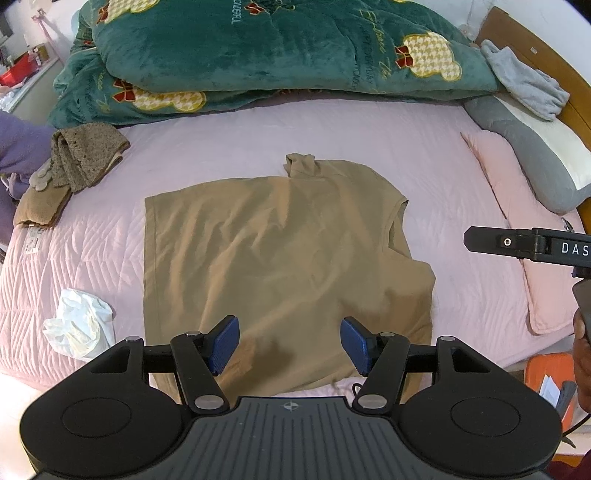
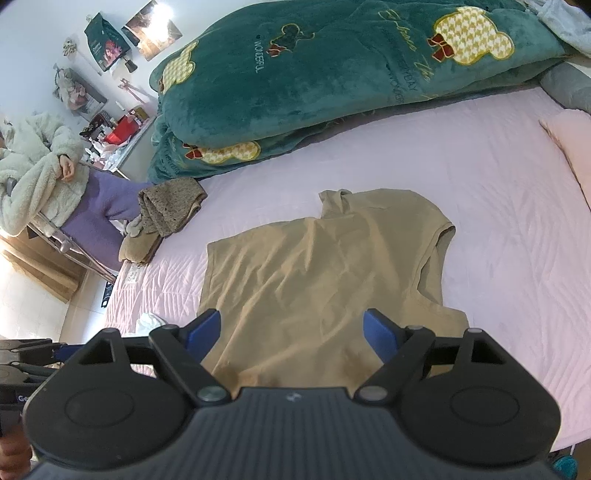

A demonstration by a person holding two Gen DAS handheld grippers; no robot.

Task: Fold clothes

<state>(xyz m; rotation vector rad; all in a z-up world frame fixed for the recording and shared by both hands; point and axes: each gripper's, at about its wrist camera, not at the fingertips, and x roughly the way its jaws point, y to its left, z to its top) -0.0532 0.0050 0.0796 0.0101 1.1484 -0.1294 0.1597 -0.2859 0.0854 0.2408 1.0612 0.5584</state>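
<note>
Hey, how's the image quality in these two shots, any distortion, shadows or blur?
Left wrist view: sharp, strong fisheye bending at the pink quilted bedsheet edges; soft shadow on the tan cotton T-shirt. Right wrist view: equally warped, bright glare on the wall poster.

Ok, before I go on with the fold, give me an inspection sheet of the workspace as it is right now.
Surface: pink quilted sheet on the bed, lightly creased.
Job's things: tan T-shirt lying flat, partly folded, one sleeve tucked at the far edge, collar toward the pillows.
Clutter: brown knit garment on a tan folded piece at the bed's left edge; crumpled white plastic bag; green blanket heaped at the far side; pink pillow.
Grippers: left gripper open above the shirt's near hem; right gripper open, nothing between its pads.
Cables: thin dark cable at the near edge.
Surroundings: seated person in a fleece jacket; cluttered shelf behind.
</note>
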